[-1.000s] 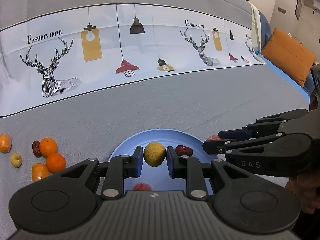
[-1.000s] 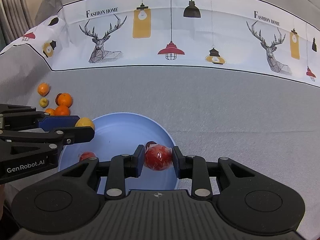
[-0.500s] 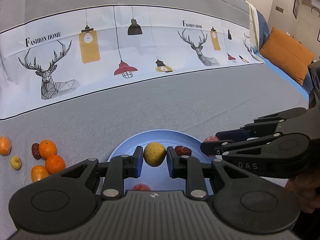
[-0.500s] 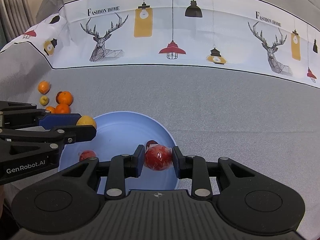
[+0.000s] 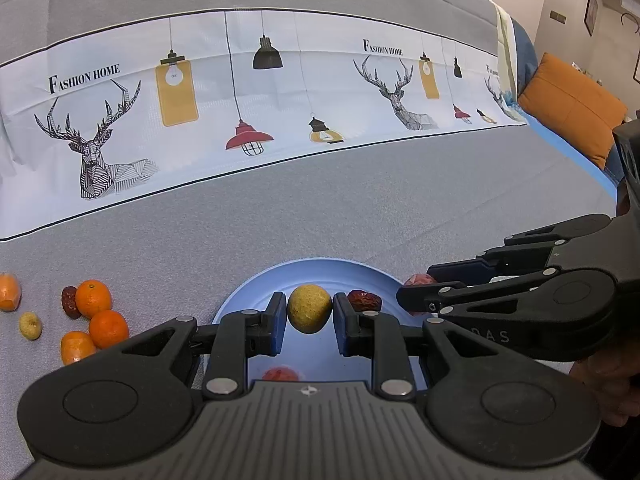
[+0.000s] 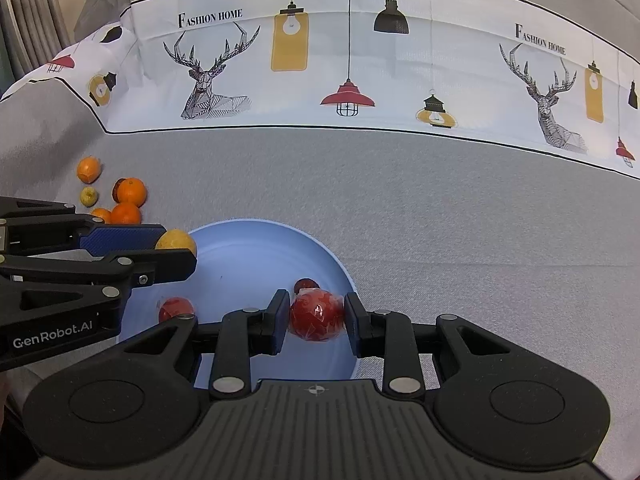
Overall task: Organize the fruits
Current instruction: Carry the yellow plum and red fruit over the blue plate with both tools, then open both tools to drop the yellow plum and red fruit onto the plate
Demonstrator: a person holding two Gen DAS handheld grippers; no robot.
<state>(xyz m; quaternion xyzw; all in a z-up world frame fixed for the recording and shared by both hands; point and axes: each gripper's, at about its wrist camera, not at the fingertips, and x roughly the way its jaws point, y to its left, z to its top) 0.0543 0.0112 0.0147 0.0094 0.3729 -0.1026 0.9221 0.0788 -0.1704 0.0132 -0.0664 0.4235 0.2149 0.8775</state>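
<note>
Left gripper (image 5: 310, 316) clamping yellow fruit (image 5: 307, 309) over blue plate (image 5: 320, 270); right gripper (image 6: 316, 317) pinching wrapped red fruit (image 6: 316, 314) above plate's near-right rim. Risks: grippers crowding, colliding; round fruits rolling off shallow rim; red date (image 5: 364, 301) getting struck.

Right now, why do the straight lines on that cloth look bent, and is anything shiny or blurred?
Left wrist view: fisheye lens bows the printed cloth; everything stays sharp. Right wrist view: same bowing, plus a small glare spot on the wrapped red fruit that the right gripper grips above the blue plate.
</note>
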